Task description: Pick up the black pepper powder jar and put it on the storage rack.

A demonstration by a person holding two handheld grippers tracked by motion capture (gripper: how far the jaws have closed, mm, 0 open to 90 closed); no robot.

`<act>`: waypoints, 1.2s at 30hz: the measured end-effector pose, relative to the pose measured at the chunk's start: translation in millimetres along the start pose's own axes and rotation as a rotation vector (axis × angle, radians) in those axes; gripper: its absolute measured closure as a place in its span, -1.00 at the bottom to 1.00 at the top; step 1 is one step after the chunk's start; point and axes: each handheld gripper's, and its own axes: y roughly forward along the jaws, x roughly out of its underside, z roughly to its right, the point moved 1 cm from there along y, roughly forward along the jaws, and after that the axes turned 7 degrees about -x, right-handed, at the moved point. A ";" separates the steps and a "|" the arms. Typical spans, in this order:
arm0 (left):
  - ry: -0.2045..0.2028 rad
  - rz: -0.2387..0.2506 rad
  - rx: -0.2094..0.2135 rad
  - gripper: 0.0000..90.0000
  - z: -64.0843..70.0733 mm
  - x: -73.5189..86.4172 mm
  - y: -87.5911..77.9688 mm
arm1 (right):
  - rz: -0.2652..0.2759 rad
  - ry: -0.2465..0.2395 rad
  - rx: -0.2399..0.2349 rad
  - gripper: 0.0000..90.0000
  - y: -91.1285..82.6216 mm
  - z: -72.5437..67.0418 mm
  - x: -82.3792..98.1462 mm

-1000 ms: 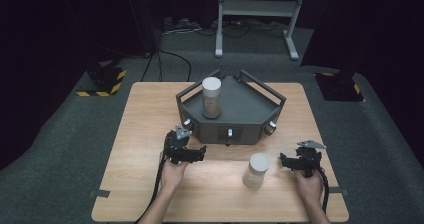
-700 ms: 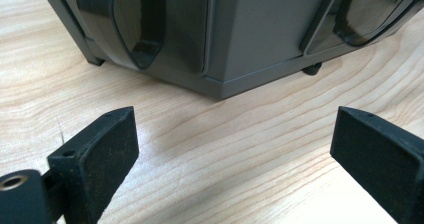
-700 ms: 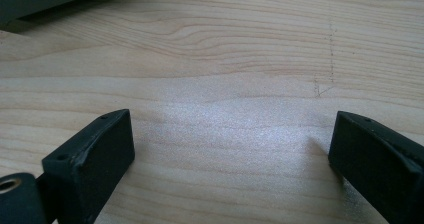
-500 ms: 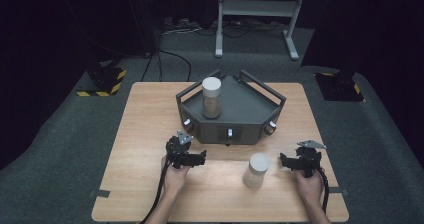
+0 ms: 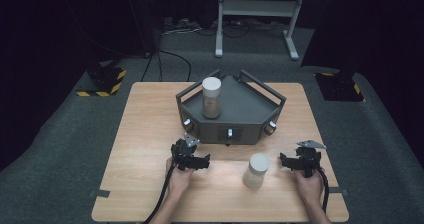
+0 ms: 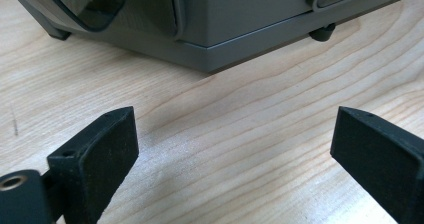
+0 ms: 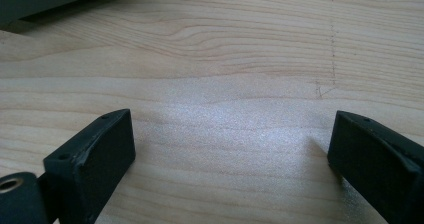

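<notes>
Near jar: a pale, capped cylindrical jar (image 5: 256,170) stands upright on the near part of the table (image 5: 150,134), right of centre, between the two grippers and nearer the right one.
How it will handle: it looks like a stiff, smooth-walled container, probably light; the smooth side may slip under a weak pinch, and its tall, narrow shape may tip if nudged near the cap.
Where to grip: across the body just below the cap, jaws on opposite sides, looks the safest hold.
Right gripper: the right gripper (image 5: 296,162) sits low over the table just right of the jar, apart from it; in the right gripper view its jaws (image 7: 230,169) stand wide apart with bare wood between them.
Left gripper: the left gripper (image 5: 196,160) is left of the jar, well apart from it; in the left gripper view its jaws are likewise spread and empty, pointing at the base of the grey stand (image 6: 210,29).
Grey stand: an angular grey stand (image 5: 240,109) with railed sides and knobs on its near face sits farther back at mid-table.
Far jar: a second jar (image 5: 211,97) stands upright on the left of the stand.
In the way: nothing lies between the right gripper and the near jar; the stand's near face is close behind it.
</notes>
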 end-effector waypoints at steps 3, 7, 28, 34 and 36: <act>-0.010 0.004 -0.003 -0.89 0.9 3.0 3.3 | 0.000 0.000 0.000 -0.91 0.0 0.0 0.0; 0.002 -0.005 -0.009 -0.90 2.3 6.6 6.7 | 0.000 0.000 0.000 -0.91 0.0 0.0 0.0; 0.030 0.017 -0.010 -0.97 1.4 22.9 14.0 | 0.000 0.000 0.001 -0.91 0.4 -0.3 -0.4; 0.030 0.017 -0.010 -0.97 1.5 22.9 14.0 | 0.000 0.002 0.001 -0.91 0.4 -0.6 -0.2; 0.031 0.017 -0.010 -0.97 1.4 23.0 14.0 | 0.000 0.001 0.001 -0.91 0.4 -0.4 -0.3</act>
